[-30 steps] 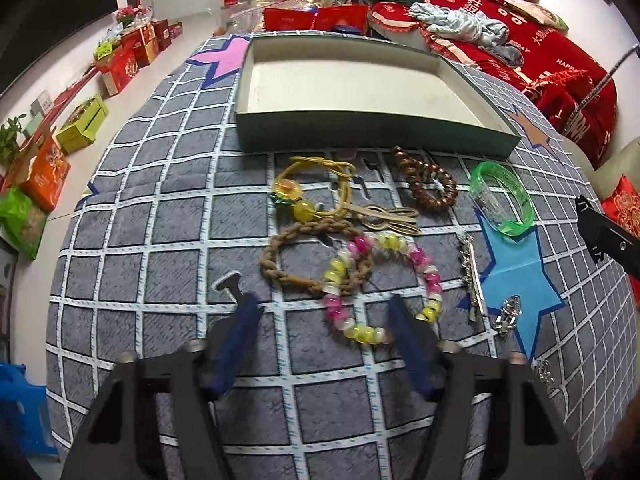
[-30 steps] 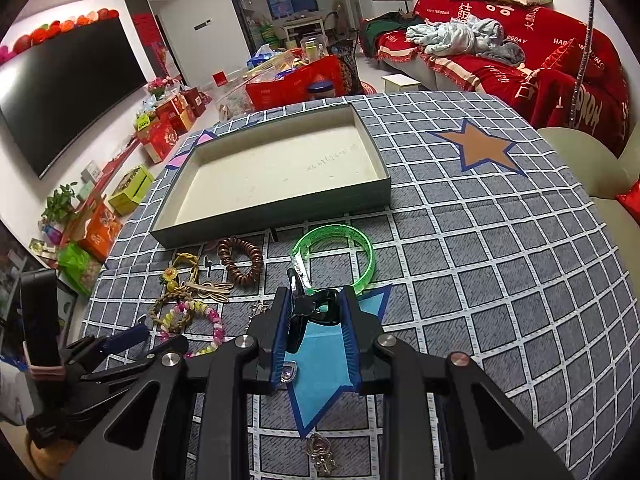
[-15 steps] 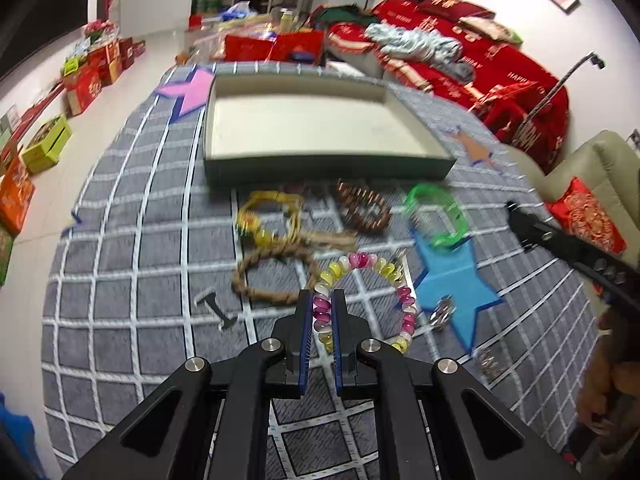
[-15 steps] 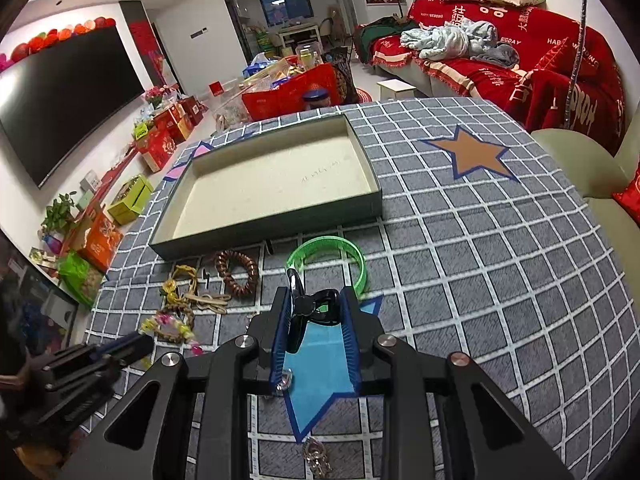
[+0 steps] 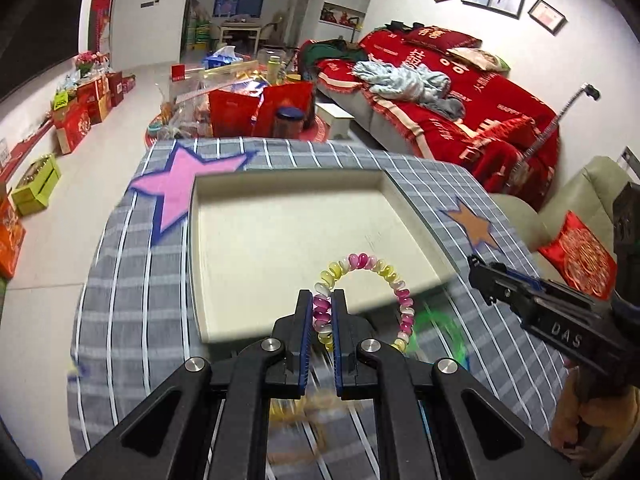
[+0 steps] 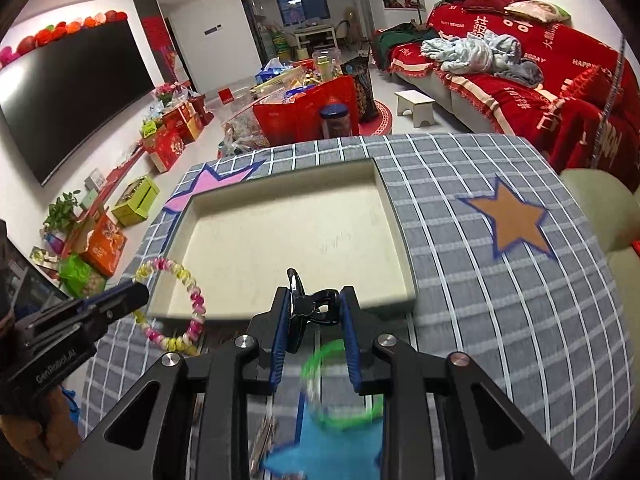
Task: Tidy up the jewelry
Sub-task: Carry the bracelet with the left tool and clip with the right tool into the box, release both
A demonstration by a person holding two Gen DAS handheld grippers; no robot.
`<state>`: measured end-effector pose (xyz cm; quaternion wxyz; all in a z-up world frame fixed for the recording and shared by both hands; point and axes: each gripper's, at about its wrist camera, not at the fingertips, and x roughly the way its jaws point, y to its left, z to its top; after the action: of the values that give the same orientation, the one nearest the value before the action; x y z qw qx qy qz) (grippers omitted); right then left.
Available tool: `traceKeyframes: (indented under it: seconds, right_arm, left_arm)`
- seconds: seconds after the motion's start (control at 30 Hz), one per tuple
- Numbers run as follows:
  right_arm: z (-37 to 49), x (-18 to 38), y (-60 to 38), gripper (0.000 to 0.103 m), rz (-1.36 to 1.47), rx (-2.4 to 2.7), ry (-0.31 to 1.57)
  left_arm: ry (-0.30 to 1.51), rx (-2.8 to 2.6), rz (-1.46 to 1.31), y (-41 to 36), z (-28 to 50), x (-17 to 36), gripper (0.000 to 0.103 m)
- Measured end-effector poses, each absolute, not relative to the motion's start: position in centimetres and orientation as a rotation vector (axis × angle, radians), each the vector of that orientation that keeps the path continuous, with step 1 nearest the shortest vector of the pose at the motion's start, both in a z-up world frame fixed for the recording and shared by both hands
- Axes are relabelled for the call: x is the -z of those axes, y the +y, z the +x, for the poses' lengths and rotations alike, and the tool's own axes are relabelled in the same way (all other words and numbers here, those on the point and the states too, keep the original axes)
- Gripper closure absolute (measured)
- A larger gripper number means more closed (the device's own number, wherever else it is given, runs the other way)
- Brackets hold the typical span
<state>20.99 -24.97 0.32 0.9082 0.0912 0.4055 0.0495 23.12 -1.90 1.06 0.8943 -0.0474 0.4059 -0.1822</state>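
My left gripper is shut on a pink, yellow and white bead bracelet and holds it in the air over the near edge of the empty cream tray. The bracelet also shows in the right wrist view, hanging from the left gripper. My right gripper is shut on a black hair clip, raised just short of the tray's near wall. A green bangle lies blurred on the cloth below it.
The tray sits on a grey checked cloth with a pink star, an orange star and a blue star. Other jewelry lies blurred beneath the grippers. A red sofa and red boxes stand beyond the table.
My left gripper closed on the bead bracelet, lifted it off the cloth and moved it toward the tray. My right gripper, holding the black clip, rose and moved toward the tray too.
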Motion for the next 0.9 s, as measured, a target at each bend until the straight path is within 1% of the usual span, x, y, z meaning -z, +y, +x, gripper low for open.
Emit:
traceKeyframes:
  seconds: [0.13,0.4,0.63,0.9]
  right_arm:
    - [25.3,0.5,-24.8,0.076,0.162,-0.098,0.856]
    - [32.5,3.7,-24.4,0.076,0.154,-0.094,0.912]
    - [35.0,6.7,-24.0,0.076,0.144,-0.084,0.965]
    - [35.5,7.8,-23.6,0.075,0.106,-0.075,0.969]
  left_arm:
    - [0.839,0.345,-0.086,-2.4,27.2,-0.7,0.077]
    - [0.889,0.264,-0.06,-2.5,33.8,2.9,0.077]
    - [0.939,0.237,-0.018,-3.1,35.8,5.5,0.077]
    - [0.962,0.194,0.051,-3.9,36.3,6.9,0.077]
